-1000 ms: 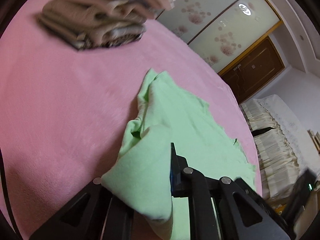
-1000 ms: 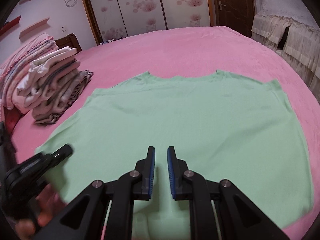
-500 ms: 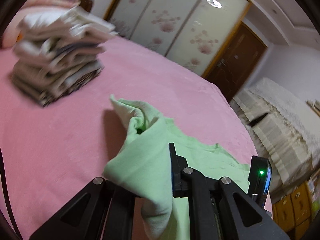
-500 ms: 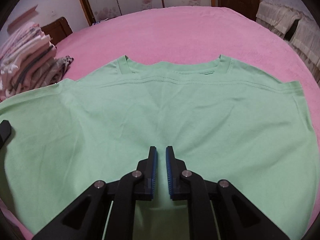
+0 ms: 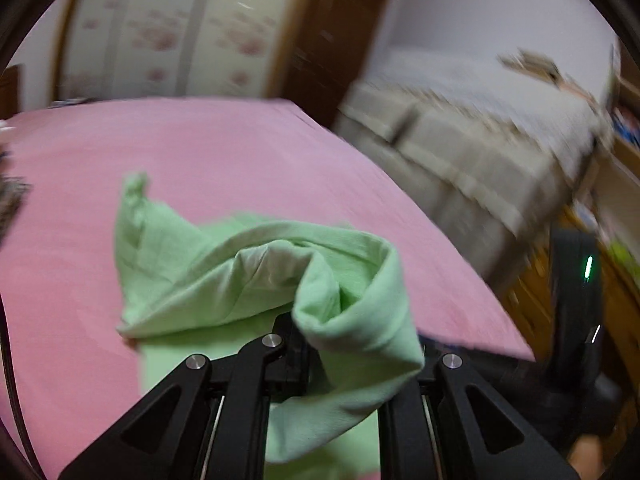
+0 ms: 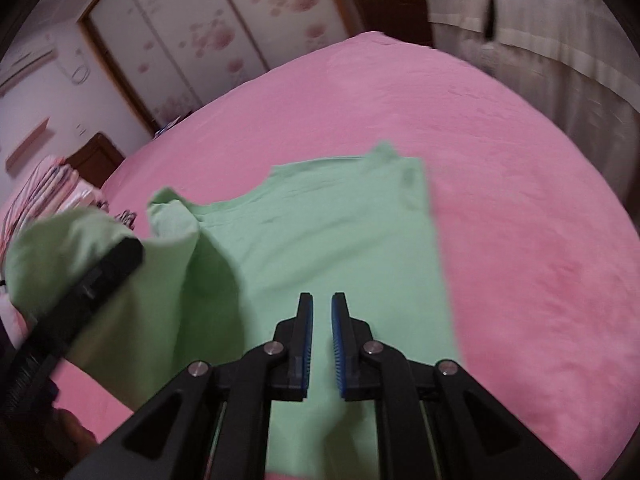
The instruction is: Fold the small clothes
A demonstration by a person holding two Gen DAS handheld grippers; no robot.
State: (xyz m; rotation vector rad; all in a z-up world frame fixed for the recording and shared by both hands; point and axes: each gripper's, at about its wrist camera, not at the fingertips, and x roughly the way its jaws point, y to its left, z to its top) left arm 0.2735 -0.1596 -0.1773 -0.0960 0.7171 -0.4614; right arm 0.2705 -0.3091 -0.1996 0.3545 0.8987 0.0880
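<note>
A light green T-shirt [image 6: 332, 232] lies on the pink bed [image 6: 500, 200]. My left gripper [image 5: 316, 344] is shut on the shirt's edge [image 5: 352, 320] and holds it lifted and bunched over the fingers; it also shows at the left of the right wrist view [image 6: 80, 280] with cloth draped on it. My right gripper [image 6: 321, 320] sits low over the shirt's near part, jaws nearly closed with a narrow gap; whether cloth is pinched between them I cannot tell.
A stack of folded clothes [image 6: 48, 188] sits at the bed's left. A second bed with a cream skirted cover [image 5: 480, 148] stands to the right. Flowered wardrobe doors [image 6: 224, 36] and a brown door [image 5: 328, 48] are behind.
My left gripper has swung right, carrying the shirt's left side up and over toward the middle. The shirt now looks narrower in the right wrist view. The right gripper stayed at the hem.
</note>
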